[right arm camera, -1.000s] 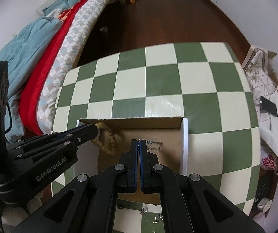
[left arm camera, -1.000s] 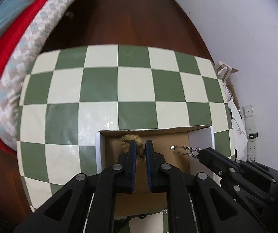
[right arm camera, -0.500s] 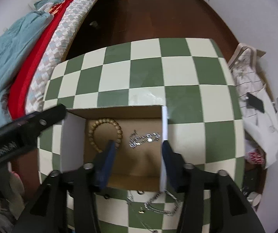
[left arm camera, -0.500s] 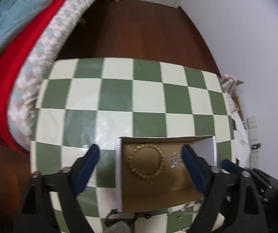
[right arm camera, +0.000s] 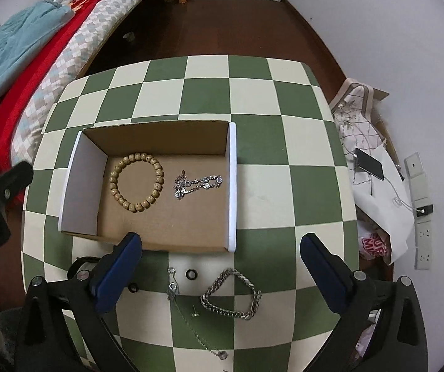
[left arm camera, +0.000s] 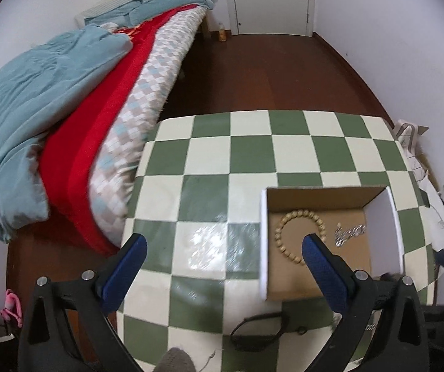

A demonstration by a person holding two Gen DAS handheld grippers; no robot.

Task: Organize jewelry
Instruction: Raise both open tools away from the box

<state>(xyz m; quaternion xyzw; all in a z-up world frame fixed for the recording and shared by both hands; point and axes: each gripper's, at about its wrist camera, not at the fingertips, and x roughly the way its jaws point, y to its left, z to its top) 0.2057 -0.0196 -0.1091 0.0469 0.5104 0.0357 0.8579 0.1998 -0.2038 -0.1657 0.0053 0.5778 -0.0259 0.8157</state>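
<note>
On the checkered table (right arm camera: 253, 99), the cardboard box (right arm camera: 160, 136) holds a bead bracelet (right arm camera: 136, 182) and crystal chain (right arm camera: 197, 184). Both grippers, left (left arm camera: 222, 257) and right (right arm camera: 222, 257), gape wide (empty); a chunky chain (right arm camera: 231, 294) lies outside, near a black ring (right arm camera: 191, 275).

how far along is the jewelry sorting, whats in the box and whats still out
Partly done. The wooden bead bracelet and a silver stone bracelet lie inside the cardboard box. Nothing is in hand: the left gripper and right gripper are both open and empty. Still out on the checkered table: a chunky silver chain bracelet, a thin necklace and a small black ring.
</note>
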